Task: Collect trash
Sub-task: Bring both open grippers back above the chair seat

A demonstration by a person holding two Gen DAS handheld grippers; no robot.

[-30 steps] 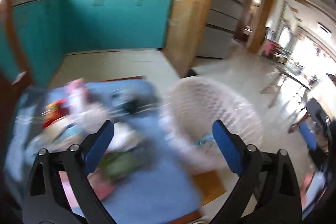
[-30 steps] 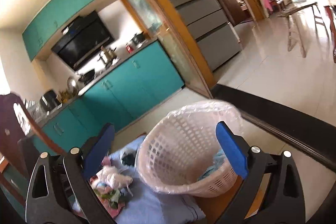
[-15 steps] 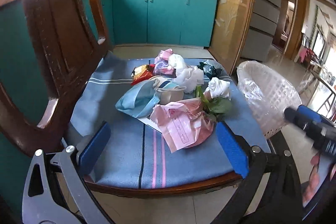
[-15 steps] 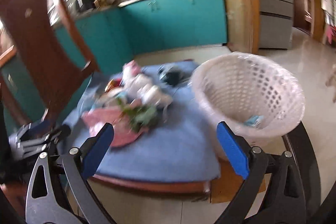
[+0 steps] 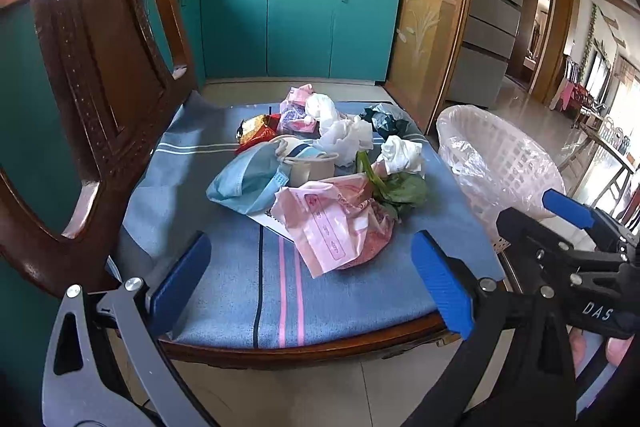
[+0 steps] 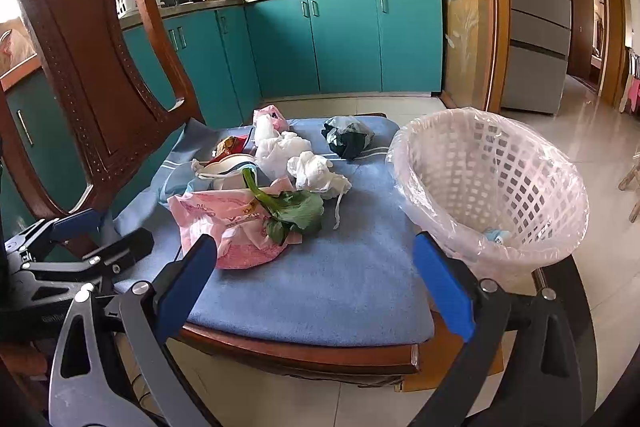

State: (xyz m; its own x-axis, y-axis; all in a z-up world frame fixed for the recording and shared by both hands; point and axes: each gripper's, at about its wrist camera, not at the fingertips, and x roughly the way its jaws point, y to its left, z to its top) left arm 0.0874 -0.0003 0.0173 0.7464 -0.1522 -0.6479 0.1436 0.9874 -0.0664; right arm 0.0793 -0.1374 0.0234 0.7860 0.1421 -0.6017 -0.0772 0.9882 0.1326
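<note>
Trash: crumpled white tissues (image 6: 316,169), a glossy pink plastic bag (image 5: 332,223) and a limp green leaf (image 6: 294,211) are lying heaped on the blue striped cushion (image 5: 240,291).
Basket: the white lattice plastic basket with its clear liner (image 6: 492,187) is standing just beside the cushion — only the right wrist view is showing a blue scrap inside.
Left gripper (image 5: 310,283): being held wide, empty.
Right gripper (image 6: 316,281): being held wide, empty.
</note>
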